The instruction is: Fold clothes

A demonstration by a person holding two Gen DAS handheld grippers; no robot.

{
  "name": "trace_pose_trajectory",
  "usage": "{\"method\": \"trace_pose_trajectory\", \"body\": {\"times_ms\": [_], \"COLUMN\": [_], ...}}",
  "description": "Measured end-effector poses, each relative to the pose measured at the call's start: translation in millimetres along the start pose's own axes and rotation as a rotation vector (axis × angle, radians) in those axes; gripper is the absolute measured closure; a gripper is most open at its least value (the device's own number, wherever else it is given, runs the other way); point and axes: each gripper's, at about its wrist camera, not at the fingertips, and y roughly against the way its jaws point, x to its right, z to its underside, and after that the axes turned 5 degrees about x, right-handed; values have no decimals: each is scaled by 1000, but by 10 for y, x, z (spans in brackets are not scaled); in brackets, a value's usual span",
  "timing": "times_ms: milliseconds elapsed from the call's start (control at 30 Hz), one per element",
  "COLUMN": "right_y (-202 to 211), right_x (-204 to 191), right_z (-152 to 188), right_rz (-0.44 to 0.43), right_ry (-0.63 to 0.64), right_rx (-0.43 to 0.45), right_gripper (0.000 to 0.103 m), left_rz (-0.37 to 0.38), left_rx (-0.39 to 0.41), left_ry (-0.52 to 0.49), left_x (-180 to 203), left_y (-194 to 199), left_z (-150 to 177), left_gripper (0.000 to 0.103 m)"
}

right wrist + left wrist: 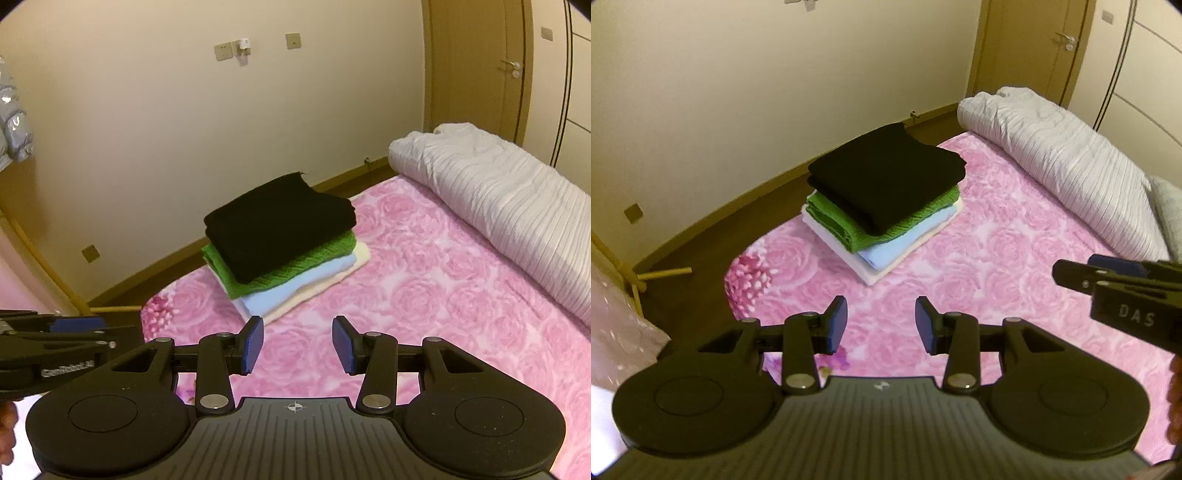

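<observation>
Left wrist view first, and what a tidy sight: a stack of folded clothes (882, 206) sits on the far left part of the pink rose-patterned bed cover (979, 280), close to the bed's far edge. Black garment (886, 177) on top, green knit (849, 225) under it, then a pale blue piece (905, 240) and a cream one (886, 271) at the bottom. Four layers, edges fairly square.

The left gripper (881, 325) hangs over bare cover, nearer than the stack, jaws standing moderately apart with nothing between the blue pads. From the right wrist view, same story: the right gripper (297, 345) is parted and empty, pointing towards the stack's near corner but clear of it. Each gripper pokes into the other's picture from the side, so the two are close together.

How far along? By my reading, the folding looks essentially finished. No loose garment lies anywhere on the visible cover, and nothing is held. Whether more clothes wait out of shot, I can't say.

Around the scene: a rolled white quilt (1063, 166) runs along the right side of the bed, well apart from the stack. Beyond it stands a door (480, 74), the cream wall (775, 74) runs behind, and dark floor (701, 236) shows at left. Nothing blocks the way to the stack.
</observation>
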Motion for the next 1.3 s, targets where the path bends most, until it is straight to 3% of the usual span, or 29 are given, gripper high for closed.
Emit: {"method": "trace_pose_trajectory", "body": {"times_ms": [233,433,767,1300], "right_y": [49,-67,-438,-909], "right_x": [240,268,279,534], "right_z": [41,5,18,-164], "right_rz": [-128,-69,-51,-20], "right_ry": [-112,-80,-53,-94], "right_rx": [-31,-102,-196,-224], "right_gripper": [58,58,58,58], "left_rz": [-50,-61,-55,4], "left_rx": [-23,-75,-131,-154], "left_ry": [31,29,25,-15], "left_x": [67,107,103,215], "left_y": [7,-139,-528,-1046], "left_z": [68,106,24,-269], "left_gripper": [67,67,67,67]}}
